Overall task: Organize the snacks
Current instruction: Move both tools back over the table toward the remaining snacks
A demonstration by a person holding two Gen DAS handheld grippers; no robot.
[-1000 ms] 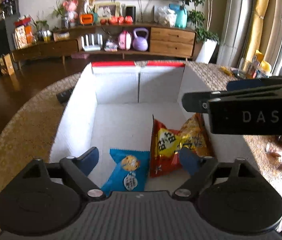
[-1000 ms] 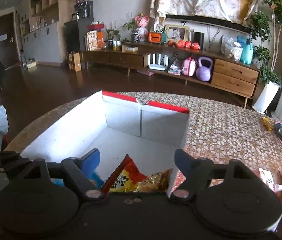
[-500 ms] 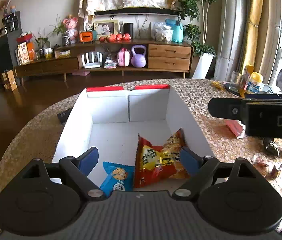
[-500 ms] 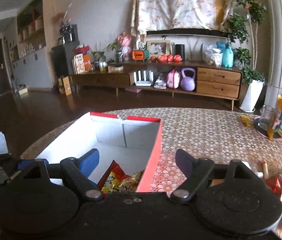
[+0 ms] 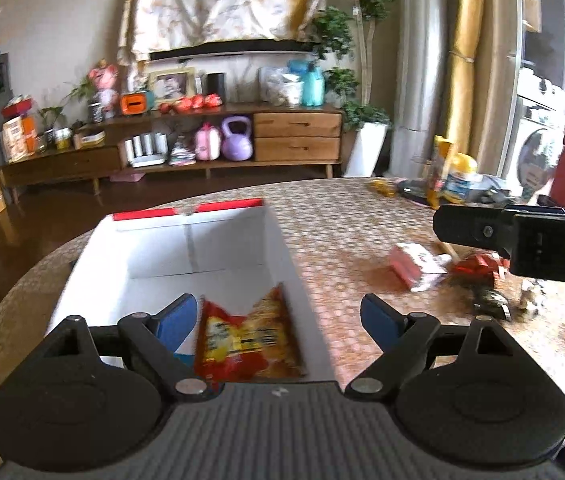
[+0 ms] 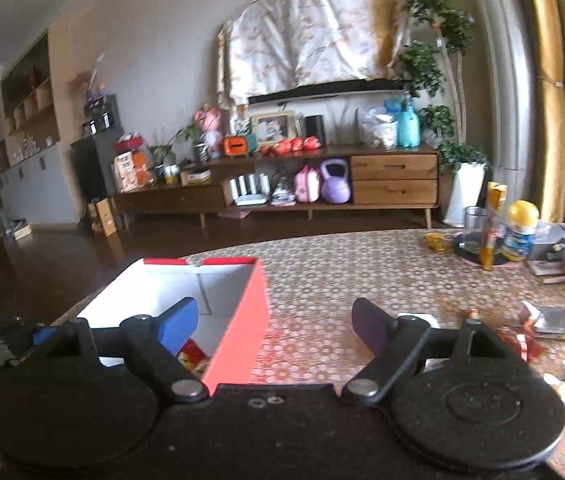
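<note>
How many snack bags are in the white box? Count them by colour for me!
Red and yellow bags: 1, the big crinkly bag
Blue packets: 1, only a corner of the blue packet shows beside it
Total in the white box: 2

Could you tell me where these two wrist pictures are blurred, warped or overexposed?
Left wrist view: the red snack bag and the loose wrappers on the table are smeared by motion blur, and straight curtains bow at the edges from the fisheye. Right wrist view: the box edge looks soft, the right side is washed out by window light, and the tongs stay sharp.
</note>
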